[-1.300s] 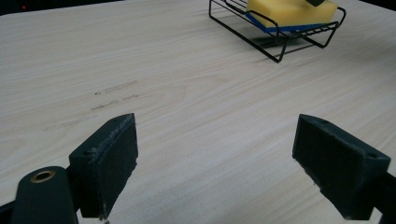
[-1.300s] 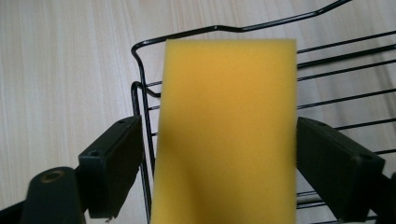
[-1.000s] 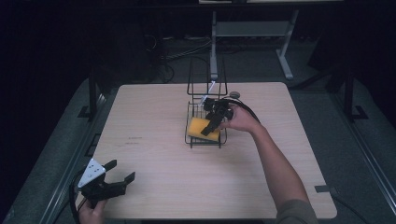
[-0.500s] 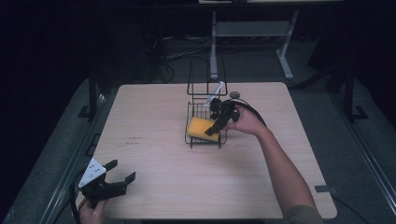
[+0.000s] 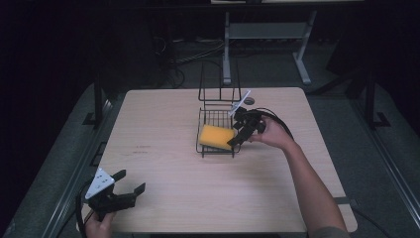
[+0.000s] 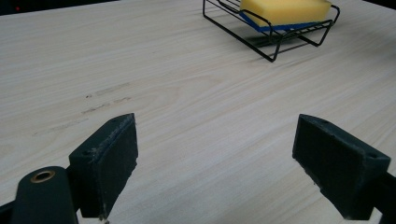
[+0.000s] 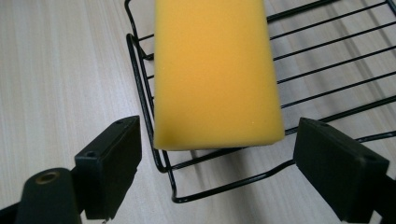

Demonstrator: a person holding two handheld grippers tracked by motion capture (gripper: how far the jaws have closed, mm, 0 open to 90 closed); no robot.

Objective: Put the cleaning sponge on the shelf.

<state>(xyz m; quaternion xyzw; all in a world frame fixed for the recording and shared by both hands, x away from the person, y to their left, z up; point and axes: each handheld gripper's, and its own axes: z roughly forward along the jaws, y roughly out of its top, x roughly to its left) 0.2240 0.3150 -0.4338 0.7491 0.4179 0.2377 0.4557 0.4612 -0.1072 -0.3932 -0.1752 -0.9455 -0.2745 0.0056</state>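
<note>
The yellow sponge (image 5: 216,137) lies in the black wire rack (image 5: 207,148) mid-worktop (image 5: 163,119). The right hand-held gripper (image 5: 236,139) hovers at the rack's edge, jaws wide, touching nothing. The left hand-held gripper (image 5: 130,182) waits near the front corner, also wide.

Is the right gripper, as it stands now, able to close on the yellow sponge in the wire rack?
Probably yes. The right gripper is open, with its jaws either side of the near end of the yellow sponge. The sponge lies uncovered in the wire rack. Only the rack's low front rim lies between.
</note>
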